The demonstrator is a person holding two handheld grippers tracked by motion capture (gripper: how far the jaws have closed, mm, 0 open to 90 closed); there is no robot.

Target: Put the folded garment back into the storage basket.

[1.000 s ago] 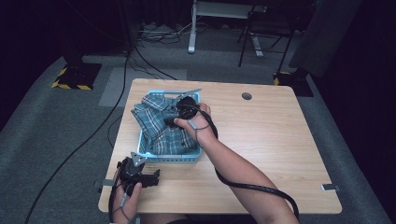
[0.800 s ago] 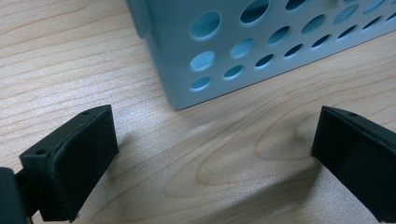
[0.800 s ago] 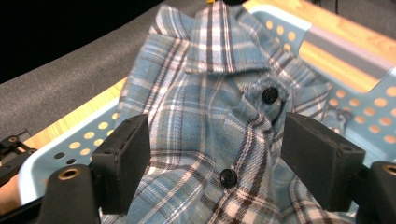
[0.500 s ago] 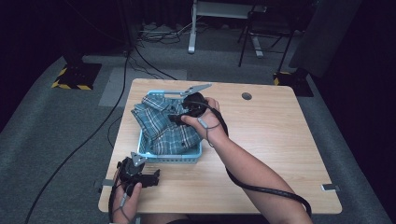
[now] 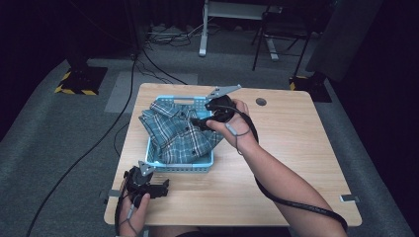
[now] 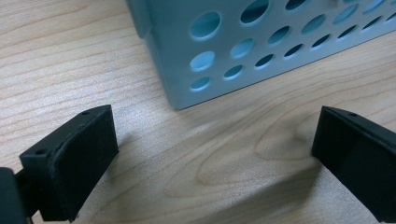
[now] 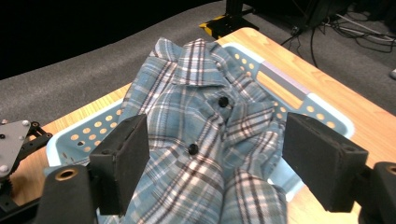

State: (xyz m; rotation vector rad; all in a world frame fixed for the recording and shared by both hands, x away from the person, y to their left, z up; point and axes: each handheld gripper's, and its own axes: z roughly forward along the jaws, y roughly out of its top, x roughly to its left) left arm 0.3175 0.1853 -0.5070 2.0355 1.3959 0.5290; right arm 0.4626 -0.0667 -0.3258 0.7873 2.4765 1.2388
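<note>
A blue plaid shirt lies crumpled in a light blue perforated basket on the left half of the wooden table. My right gripper hovers over the shirt's right side, jaws open, with nothing between them. In the right gripper view the buttoned collar area of the shirt lies below the open gripper, and the basket rim shows beyond. My left gripper rests on the table near the front left corner, open. In the left gripper view it faces the basket's corner.
The wooden table has bare room to the right of the basket. A round cable hole sits near its far edge. A small metal tab juts from the right edge. Cables and chair legs stand on the floor behind.
My right gripper has lifted off the shirt and drawn to the right, toward the basket's far right corner. The shirt stays in the basket. The left gripper has not moved.
</note>
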